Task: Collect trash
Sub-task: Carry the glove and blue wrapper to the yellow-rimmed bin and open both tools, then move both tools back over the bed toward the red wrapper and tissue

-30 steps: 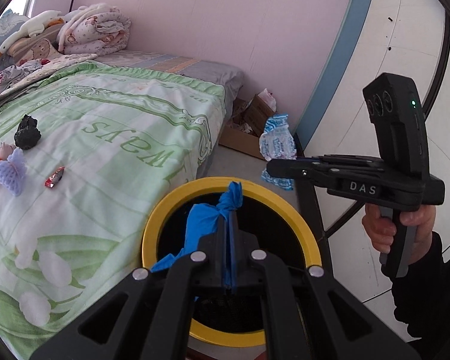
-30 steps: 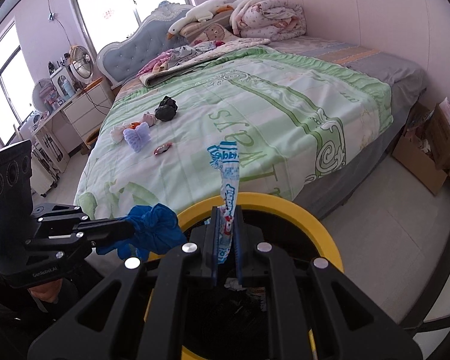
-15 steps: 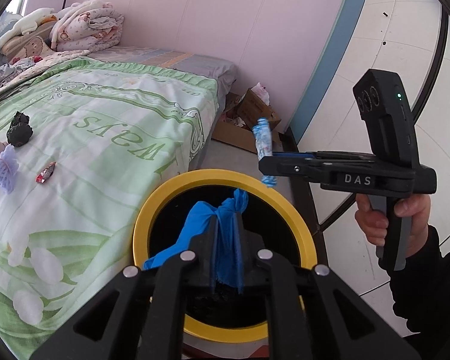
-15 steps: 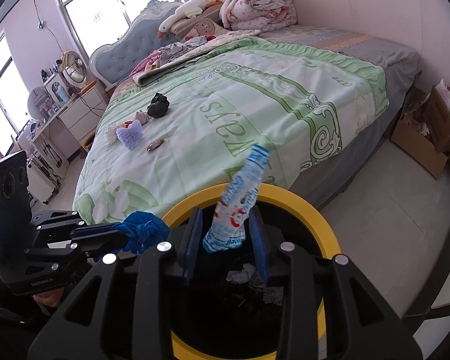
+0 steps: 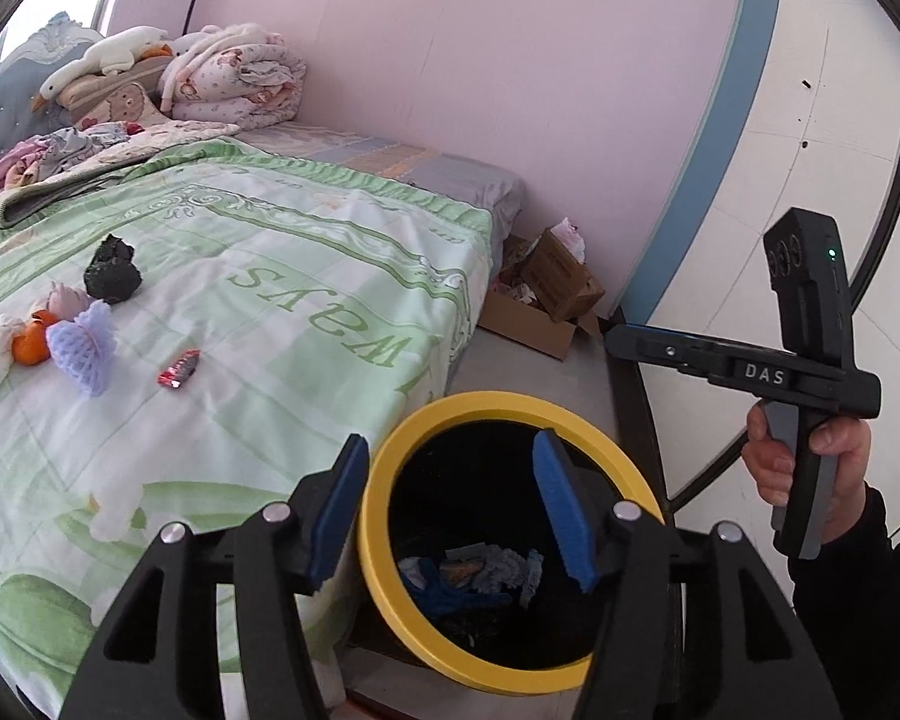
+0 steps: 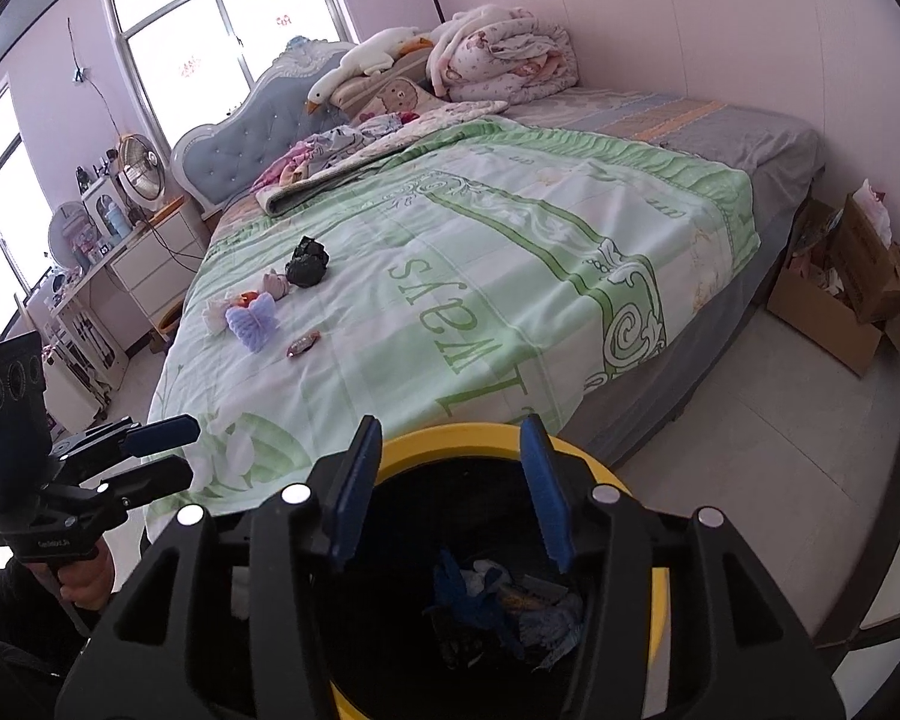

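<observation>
1. Trash still to grab is up on the green bedspread [image 6: 510,300]: a red candy wrapper [image 5: 179,369], a purple foam fruit net [image 5: 84,345], an orange [image 5: 30,347] with some crumpled tissue, and a black wad [image 5: 113,269]. They sit in a loose cluster, well apart from the bin.
2. The yellow-rimmed bin [image 5: 390,456] stands on the floor right against the foot of the bed, with blue and whitish scraps already at the bottom.
3. Both claws hang over the bin mouth. The left gripper [image 5: 450,504] has its jaws opening with nothing between them; same for the right gripper [image 6: 447,492].
4. My read for the next reach: the cluster lies up-bed and to the left of both claws, so the left gripper is nearer. The wrapper is the closest piece, with its long axis running diagonally toward the bin.
</observation>
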{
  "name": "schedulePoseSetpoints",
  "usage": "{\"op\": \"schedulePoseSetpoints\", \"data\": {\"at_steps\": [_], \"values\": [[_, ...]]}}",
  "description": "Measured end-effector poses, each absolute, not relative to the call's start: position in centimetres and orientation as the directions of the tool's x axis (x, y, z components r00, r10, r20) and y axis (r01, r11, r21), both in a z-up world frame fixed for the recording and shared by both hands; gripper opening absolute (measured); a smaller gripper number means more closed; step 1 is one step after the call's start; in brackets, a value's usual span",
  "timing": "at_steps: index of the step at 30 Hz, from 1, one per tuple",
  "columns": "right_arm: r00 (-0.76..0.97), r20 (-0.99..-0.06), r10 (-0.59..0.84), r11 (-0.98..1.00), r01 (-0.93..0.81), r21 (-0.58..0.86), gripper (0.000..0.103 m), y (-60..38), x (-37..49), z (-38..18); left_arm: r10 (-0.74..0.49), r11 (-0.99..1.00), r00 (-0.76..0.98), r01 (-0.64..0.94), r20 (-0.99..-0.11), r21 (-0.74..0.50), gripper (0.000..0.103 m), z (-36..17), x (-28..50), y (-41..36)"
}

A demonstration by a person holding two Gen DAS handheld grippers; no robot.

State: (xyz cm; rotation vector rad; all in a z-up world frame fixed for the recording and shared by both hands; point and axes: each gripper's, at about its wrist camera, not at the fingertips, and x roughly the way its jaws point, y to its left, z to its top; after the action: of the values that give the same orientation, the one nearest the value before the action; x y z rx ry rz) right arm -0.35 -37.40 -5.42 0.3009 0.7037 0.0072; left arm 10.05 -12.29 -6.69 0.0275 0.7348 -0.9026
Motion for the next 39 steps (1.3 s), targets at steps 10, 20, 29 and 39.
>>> {"op": "schedulePoseSetpoints", "data": {"at_steps": [10, 20, 29, 39], "values": [[0.813, -0.558, 0.167, 0.960, -0.006, 0.280, 0.063, -34.4, 3.8, -2.8, -0.634, 0.749, 0.555, 0.614, -0.539, -0.249, 0.070, -4.2, 13.6, -6.3], [0.800, -0.557, 0.224, 0.960, -0.080, 0.270, 0.077, -29.6, 9.4, -2.6, -0.556, 0.824, 0.647, 0.510, -0.522, -0.246, 0.078, -3.2, 17.4, -1.2], [0.752, -0.609, 0.251, 0.961, -0.121, 0.248, 0.079, -25.5, 15.3, -4.3, -0.460, 0.887, 0.700, 0.387, -0.546, -0.252, 0.082, -4.2, 22.2, 3.9], [0.649, -0.709, 0.275, 0.961, -0.171, 0.217, 0.079, -21.3, 21.5, -8.2, -0.360, 0.933, 0.701, 0.265, -0.616, -0.243, 0.082, -7.5, 28.6, 7.8]]}}
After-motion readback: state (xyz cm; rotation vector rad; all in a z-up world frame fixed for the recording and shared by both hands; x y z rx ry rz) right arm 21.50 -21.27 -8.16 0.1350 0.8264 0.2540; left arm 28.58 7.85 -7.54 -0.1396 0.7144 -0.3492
